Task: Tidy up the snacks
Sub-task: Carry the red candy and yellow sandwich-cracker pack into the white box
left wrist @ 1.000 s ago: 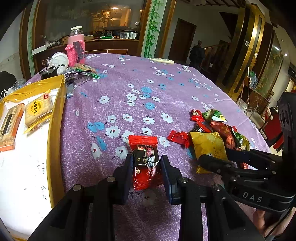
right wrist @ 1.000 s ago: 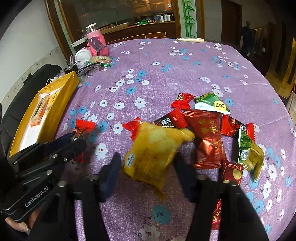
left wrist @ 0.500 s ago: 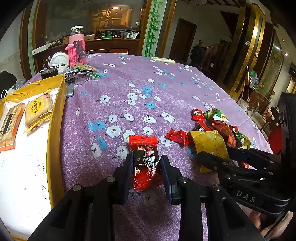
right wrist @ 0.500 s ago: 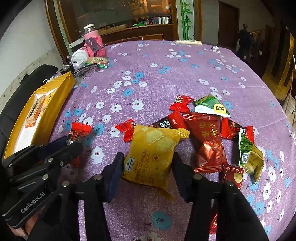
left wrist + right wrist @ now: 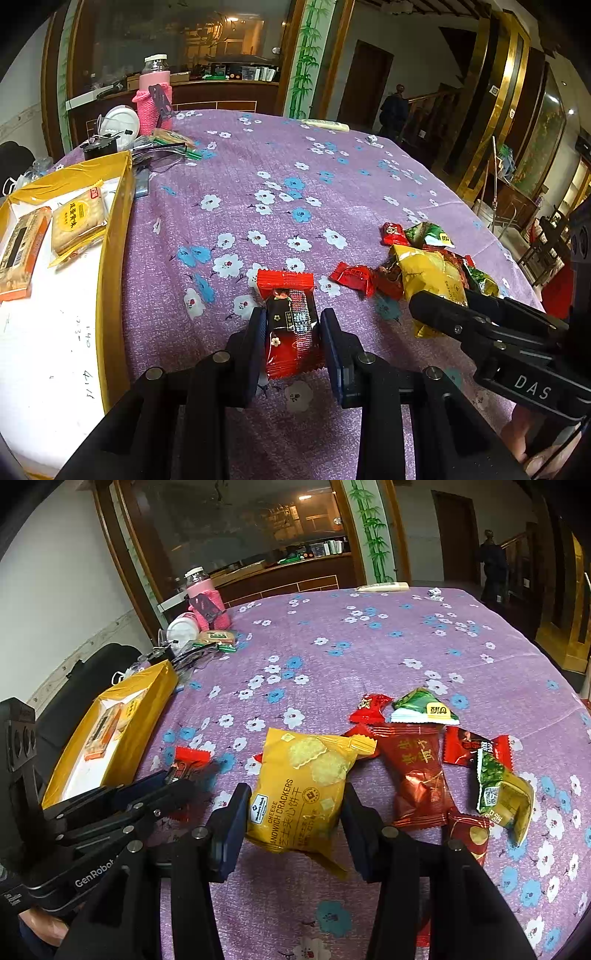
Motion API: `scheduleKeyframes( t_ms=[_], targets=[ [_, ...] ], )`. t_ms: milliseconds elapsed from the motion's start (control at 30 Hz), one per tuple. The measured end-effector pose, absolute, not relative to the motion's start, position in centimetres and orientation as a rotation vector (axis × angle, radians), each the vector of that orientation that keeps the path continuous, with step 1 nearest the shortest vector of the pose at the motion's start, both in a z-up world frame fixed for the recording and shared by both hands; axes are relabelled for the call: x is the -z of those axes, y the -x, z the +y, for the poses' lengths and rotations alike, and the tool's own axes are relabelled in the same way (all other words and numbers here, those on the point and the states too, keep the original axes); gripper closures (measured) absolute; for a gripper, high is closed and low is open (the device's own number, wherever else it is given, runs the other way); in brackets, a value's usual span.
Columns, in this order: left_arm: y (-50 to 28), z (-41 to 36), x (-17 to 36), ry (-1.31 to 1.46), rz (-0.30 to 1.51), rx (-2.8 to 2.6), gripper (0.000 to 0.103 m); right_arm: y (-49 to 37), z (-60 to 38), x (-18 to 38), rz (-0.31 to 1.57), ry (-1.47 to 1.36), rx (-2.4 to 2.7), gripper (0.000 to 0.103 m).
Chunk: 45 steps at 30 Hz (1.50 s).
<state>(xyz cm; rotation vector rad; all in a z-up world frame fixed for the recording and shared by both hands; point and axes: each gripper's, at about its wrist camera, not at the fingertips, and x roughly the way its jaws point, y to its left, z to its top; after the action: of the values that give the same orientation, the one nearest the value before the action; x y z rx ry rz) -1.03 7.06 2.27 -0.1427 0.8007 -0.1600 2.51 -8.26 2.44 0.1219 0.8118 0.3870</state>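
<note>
My left gripper (image 5: 292,318) is shut on a red and black snack packet (image 5: 285,283) that lies on the purple flowered tablecloth (image 5: 258,166). My right gripper (image 5: 294,794) is shut on a yellow cheese cracker packet (image 5: 308,771), held tilted just above the cloth. In the left wrist view this yellow packet (image 5: 428,273) sits to the right, in the right gripper (image 5: 437,312). A yellow box (image 5: 112,258) stands at the left with two cracker packs (image 5: 75,221) inside. The right wrist view shows the same yellow box (image 5: 147,701) and the left gripper (image 5: 177,788).
A pile of red and green snack packets (image 5: 421,771) lies right of the yellow packet. A pink-sleeved bottle (image 5: 155,92), a white dish and small clutter stand at the far left of the table. A person (image 5: 393,107) stands by a far doorway.
The right gripper has tipped upward a little with the yellow packet, so more of the room shows in its view. The left gripper and red packet have not moved.
</note>
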Motion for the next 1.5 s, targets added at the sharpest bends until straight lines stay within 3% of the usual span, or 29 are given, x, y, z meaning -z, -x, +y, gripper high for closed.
scheduleKeyframes(
  t_ms=[867, 1500],
  targets=[
    [3.1, 8.1, -5.0, 0.133, 0.706, 0.105, 0.072, -0.7, -7.7, -3.6, 0.717, -0.062, -0.411, 0.056],
    [5.8, 18.3, -6.9, 0.271, 0.623, -0.073, 0.072, 1.2, -3.3, -6.6, 0.737, -0.092, -0.558, 0.056]
  ],
)
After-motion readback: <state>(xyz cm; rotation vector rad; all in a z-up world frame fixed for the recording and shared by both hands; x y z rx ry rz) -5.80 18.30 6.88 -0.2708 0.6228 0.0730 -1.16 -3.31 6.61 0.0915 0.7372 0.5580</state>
